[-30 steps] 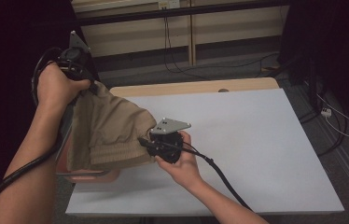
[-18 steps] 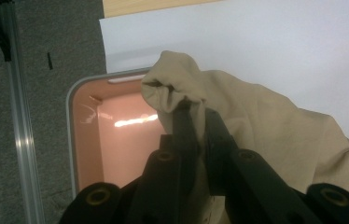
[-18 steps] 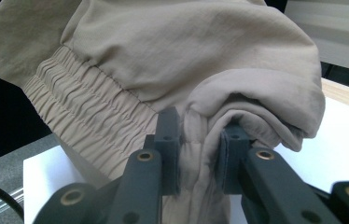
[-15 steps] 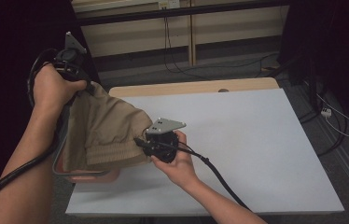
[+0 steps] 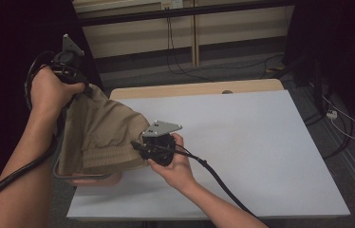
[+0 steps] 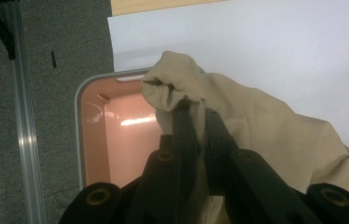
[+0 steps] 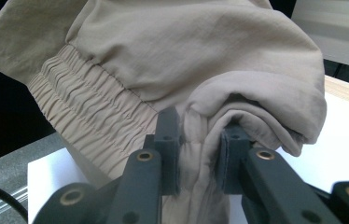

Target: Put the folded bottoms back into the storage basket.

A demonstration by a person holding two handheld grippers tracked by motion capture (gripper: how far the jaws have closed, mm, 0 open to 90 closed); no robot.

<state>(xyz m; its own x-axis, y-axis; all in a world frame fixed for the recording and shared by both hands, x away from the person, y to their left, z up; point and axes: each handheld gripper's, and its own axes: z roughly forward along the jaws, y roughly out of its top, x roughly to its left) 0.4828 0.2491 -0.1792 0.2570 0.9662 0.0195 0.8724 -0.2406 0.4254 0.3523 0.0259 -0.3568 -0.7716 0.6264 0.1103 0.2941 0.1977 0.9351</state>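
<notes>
— So, which step are you on?
— I'm lifting the cloth (image 5: 100, 135) out of the pink bin (image 6: 99, 135). It hangs over the bin, at nine o'clock off the table (image 5: 242, 142). My left gripper (image 6: 195, 122) pinches its top; my right gripper (image 7: 199, 149) pinches a fold.
— Next?
— I think I swing it toward three o'clock and lay it flat.

My table (image 5: 242, 142) has a white top with a bare wooden strip (image 5: 199, 89) along its far edge, well beyond my right jaws. Nothing lies flat on the white sheet ahead of those jaws. Below my left jaws, off the table's left edge, a pink bin (image 6: 112, 135) with a grey rim stands on the grey floor (image 6: 60, 42).
</notes>
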